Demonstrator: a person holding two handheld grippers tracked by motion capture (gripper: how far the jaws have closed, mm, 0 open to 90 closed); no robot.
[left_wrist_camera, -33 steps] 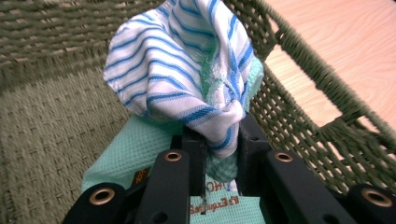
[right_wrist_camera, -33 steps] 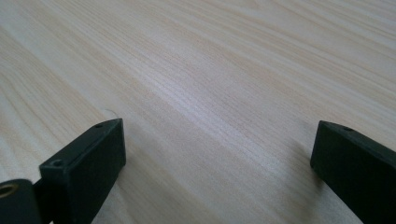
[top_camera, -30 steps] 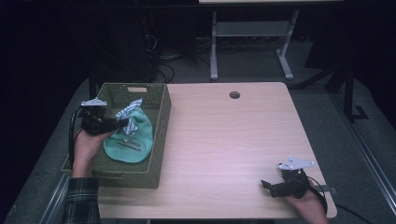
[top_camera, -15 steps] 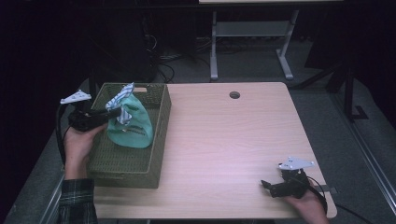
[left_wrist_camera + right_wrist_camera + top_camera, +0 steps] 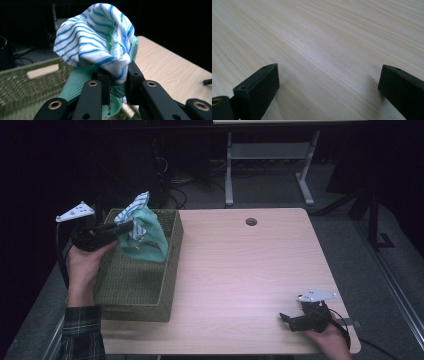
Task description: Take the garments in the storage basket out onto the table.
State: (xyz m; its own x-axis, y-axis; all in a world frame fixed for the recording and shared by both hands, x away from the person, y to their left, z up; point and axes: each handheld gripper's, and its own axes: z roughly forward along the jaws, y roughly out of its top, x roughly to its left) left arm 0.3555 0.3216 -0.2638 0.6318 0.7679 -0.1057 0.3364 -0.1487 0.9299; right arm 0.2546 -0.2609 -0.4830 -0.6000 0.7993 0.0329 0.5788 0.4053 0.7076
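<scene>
Since the earlier frame, the left gripper (image 5: 120, 231) has risen from inside the basket (image 5: 135, 290) and now holds the cloth bundle (image 5: 142, 232) above the basket's far end, its lower edge hanging over the basket interior. The right gripper (image 5: 289, 320) has not moved from the near right corner of the table (image 5: 240, 265); its jaws stand wide apart over bare wood in the right gripper view. In the left gripper view the jaws are clamped on a gathered fold of the bundle, with a white cloth with blue stripes (image 5: 92, 42) bunched above the jaws and a teal cloth (image 5: 75, 85) hanging below. Judged procedure: maintain full clamping pressure, because the grip is on a fold only and two layers may slide against each other. Continue lifting until the hanging edge clears the basket rim, then traverse toward the open table surface. Move without jerks; soft fabric swings and could catch on the woven rim. Materials: the striped cloth is a thin woven textile with a frayed edge; the teal cloth appears thicker, with a fine textured weave. Both are limp and take no fixed shape. The basket is rectangular, olive green, of stiff open weave with a handle slot in its end wall. The table is pale wood-grain laminate, smooth and flat.
</scene>
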